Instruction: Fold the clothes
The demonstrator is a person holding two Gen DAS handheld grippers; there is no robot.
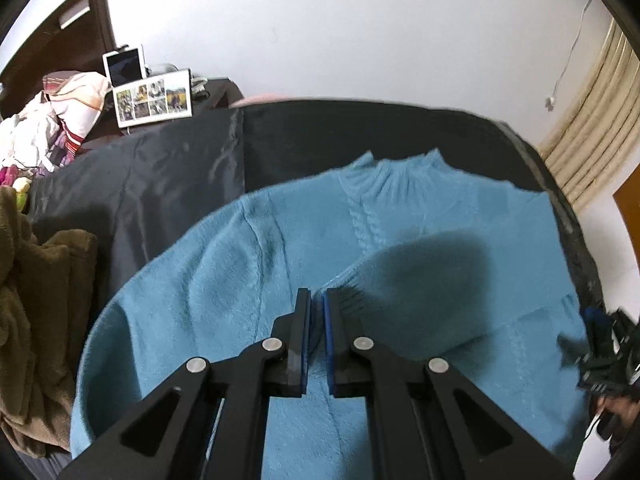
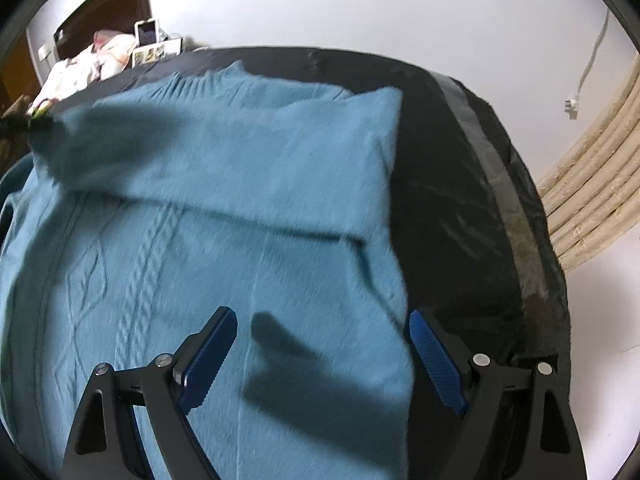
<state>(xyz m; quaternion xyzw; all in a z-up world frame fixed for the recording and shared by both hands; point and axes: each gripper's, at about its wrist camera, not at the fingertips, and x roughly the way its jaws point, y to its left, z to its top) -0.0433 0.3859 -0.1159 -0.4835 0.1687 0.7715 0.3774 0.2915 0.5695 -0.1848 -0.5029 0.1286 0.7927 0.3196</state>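
A light blue knit sweater (image 1: 240, 264) lies front up on a black sheet (image 1: 160, 168), collar toward the wall. My left gripper (image 1: 317, 300) is shut on the ribbed cuff of the sweater's right sleeve (image 1: 420, 280), which is folded across the chest. In the right wrist view the sweater (image 2: 200, 240) fills the frame, with the sleeve (image 2: 280, 160) lying across it. My right gripper (image 2: 322, 334) is open and empty, just above the sweater's right edge near the hem. It also shows blurred at the left wrist view's right edge (image 1: 604, 352).
A brown fleece garment (image 1: 36, 300) is heaped at the left of the bed. Pillows and clothes (image 1: 60, 120), a photo frame (image 1: 154, 98) and a tablet (image 1: 124, 63) sit at the far left. Beige curtains (image 2: 592, 200) hang at the right past the bed edge.
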